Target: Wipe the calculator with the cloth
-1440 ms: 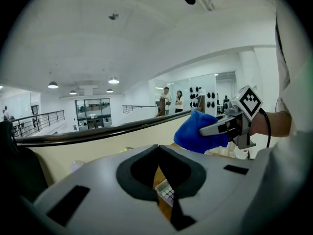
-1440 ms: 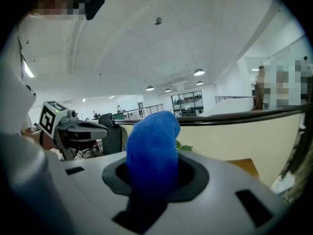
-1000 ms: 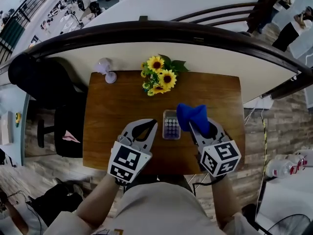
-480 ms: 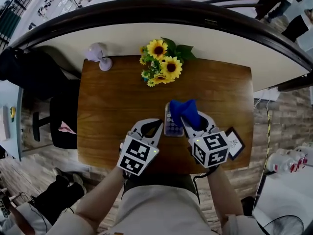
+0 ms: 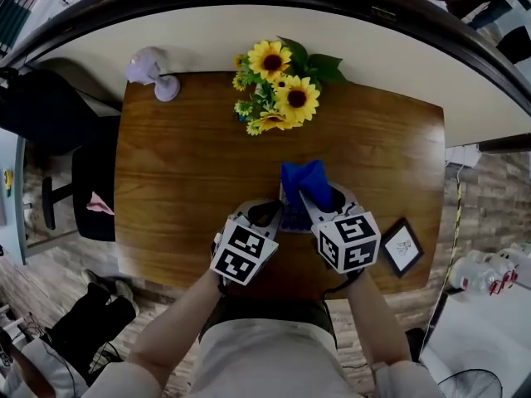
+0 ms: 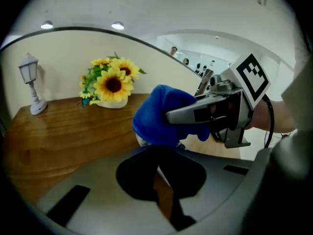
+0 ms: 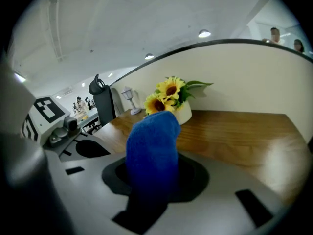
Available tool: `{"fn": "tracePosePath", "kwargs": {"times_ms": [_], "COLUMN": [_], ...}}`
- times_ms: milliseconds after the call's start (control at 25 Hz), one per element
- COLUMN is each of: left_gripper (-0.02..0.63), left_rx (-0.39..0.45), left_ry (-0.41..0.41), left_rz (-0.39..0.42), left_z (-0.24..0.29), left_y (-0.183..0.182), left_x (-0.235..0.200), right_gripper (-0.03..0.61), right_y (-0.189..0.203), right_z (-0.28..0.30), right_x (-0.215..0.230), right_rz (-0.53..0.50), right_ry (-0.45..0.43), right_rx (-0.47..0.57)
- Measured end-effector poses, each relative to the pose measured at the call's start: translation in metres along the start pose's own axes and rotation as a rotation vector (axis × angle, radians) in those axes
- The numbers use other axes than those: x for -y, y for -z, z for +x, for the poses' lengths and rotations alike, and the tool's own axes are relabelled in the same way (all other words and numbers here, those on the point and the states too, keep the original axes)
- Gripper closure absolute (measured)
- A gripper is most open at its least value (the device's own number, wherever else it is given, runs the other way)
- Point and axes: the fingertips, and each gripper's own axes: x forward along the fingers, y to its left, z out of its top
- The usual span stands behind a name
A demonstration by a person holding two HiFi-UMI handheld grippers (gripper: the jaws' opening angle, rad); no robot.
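My right gripper [image 5: 314,199] is shut on a blue cloth [image 5: 305,183], which bunches up out of its jaws and fills the middle of the right gripper view [image 7: 152,141]. The cloth lies over the calculator near the table's front edge. Only a pale strip of the calculator [image 6: 141,140] peeps out under the cloth [image 6: 161,112]. My left gripper [image 5: 270,211] sits just left of the cloth with its jaws together, nothing visibly between them. In the left gripper view, the right gripper's fingers [image 6: 195,112] reach in from the right.
A pot of sunflowers [image 5: 278,89] stands at the back middle of the wooden table [image 5: 182,164]. A small lilac lamp [image 5: 151,70] is at the back left corner. A dark-framed card [image 5: 402,245] lies at the front right. A black chair [image 5: 50,114] is on the left.
The right gripper has carried the cloth left and down onto the calculator, which showed beside it before. The left gripper has closed in toward the calculator. The head camera has tilted.
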Motion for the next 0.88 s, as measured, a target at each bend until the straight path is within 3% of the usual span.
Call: {"fn": "tracePosePath", "kwargs": {"times_ms": [160, 520, 720, 880], "left_gripper": [0.607, 0.611, 0.611, 0.611], "left_rx": [-0.029, -0.002, -0.014, -0.020], "left_ry": [0.021, 0.066, 0.046, 0.017], "left_rz": [-0.039, -0.111, -0.098, -0.080], "left_z": [0.019, 0.030, 0.030, 0.030], "left_y": [0.018, 0.022, 0.023, 0.023], "left_x": [-0.005, -0.005, -0.005, -0.005], "right_gripper": [0.448, 0.446, 0.448, 0.449], "right_y": [0.011, 0.023, 0.027, 0.033], "right_z": [0.016, 0.040, 0.044, 0.031], "right_x": [0.004, 0.003, 0.007, 0.024], "right_rz": [-0.010, -0.103, -0.141, -0.148], "right_ry": [-0.002, -0.004, -0.024, 0.018], "right_rx": [-0.020, -0.067, -0.092, -0.110]}}
